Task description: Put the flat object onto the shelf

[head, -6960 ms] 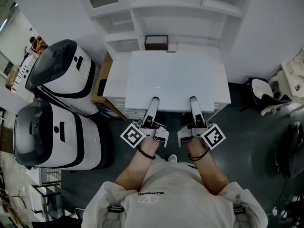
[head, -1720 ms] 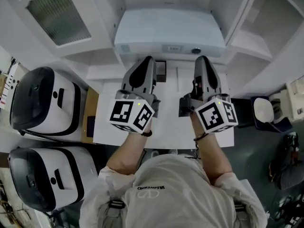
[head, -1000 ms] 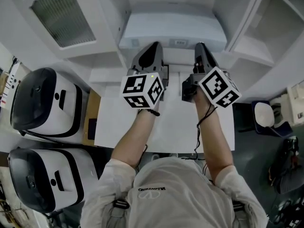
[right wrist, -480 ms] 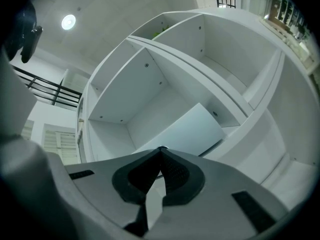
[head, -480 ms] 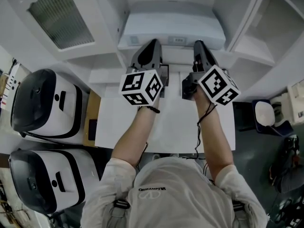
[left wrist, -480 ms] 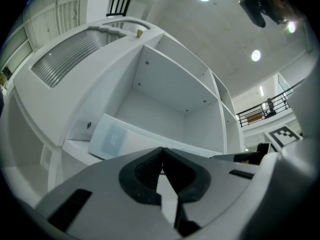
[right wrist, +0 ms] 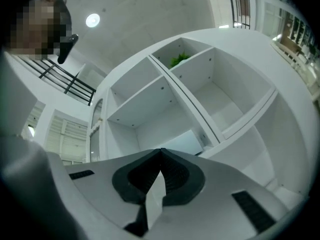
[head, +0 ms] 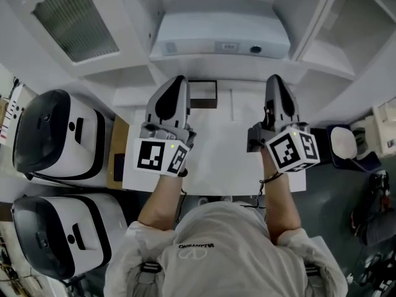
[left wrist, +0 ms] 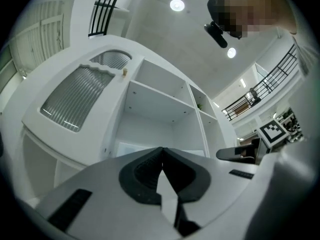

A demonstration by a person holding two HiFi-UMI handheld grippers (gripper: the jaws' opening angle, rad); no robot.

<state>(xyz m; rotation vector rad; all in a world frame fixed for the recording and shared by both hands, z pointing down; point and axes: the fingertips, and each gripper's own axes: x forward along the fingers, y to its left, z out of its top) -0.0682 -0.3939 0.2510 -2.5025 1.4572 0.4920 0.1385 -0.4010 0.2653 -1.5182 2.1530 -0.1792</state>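
Flat white panel (head: 219, 33) lies in shelf (head: 218, 64) bay, top centre. L gripper (head: 174, 86) & R gripper (head: 277, 84) lower down, both w/ jaws together, empty.

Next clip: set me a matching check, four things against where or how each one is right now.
1 flat white rectangular object
2 small dark-framed box
3 two white-and-black rounded machines
4 left gripper

a beside the white table, on its left
b fingers shut, nothing held
c lying on the white shelf
d at the table's back edge

Pairs: 1-c, 2-d, 3-a, 4-b
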